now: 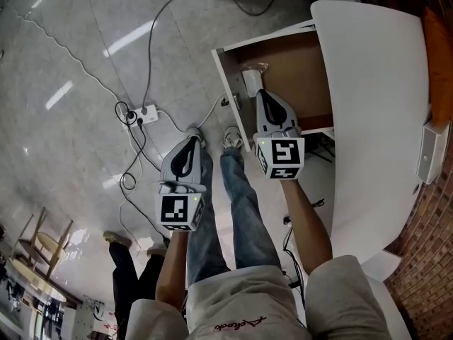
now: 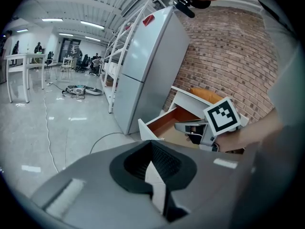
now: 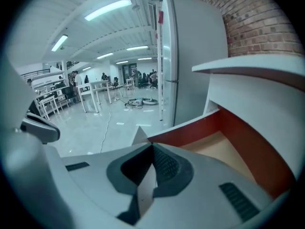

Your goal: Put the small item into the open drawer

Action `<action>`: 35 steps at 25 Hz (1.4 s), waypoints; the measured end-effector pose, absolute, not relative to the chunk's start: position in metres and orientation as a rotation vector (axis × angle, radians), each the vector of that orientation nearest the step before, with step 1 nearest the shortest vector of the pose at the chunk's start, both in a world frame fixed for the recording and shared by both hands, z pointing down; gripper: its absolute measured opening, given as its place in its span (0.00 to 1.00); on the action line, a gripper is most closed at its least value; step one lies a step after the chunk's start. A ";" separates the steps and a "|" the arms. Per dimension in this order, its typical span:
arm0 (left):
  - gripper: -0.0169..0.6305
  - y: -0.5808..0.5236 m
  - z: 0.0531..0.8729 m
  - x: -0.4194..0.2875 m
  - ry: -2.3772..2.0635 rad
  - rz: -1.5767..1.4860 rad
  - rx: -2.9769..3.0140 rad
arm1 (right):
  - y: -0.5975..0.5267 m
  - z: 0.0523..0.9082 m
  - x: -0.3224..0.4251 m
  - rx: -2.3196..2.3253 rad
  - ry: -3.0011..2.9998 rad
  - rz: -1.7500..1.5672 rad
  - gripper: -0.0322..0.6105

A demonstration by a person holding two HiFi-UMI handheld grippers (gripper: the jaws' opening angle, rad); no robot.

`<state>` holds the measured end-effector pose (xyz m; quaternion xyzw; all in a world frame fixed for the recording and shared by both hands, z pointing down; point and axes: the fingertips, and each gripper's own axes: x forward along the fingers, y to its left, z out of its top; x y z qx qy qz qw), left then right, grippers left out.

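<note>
Two grippers: the left gripper [image 1: 192,142] and the right gripper [image 1: 263,96] both have jaws pressed together on nothing. One small item [image 1: 251,78] lies in the one open drawer [image 1: 301,73], at 11 o'clock from the right gripper

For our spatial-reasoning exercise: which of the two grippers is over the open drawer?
The right gripper: it reaches over the open drawer, while the left gripper hangs above the floor.
</note>
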<state>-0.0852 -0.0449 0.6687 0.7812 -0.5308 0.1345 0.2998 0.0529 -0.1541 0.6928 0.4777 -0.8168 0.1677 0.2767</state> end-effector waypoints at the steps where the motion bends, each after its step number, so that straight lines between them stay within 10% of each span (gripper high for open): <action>1: 0.04 -0.044 0.667 -0.085 -1.411 0.356 2.074 | -0.147 0.686 0.052 1.282 -2.211 0.437 0.07; 35: 0.04 -0.061 0.490 -0.121 -1.625 0.210 2.114 | -0.103 0.463 0.049 1.415 -2.434 0.318 0.07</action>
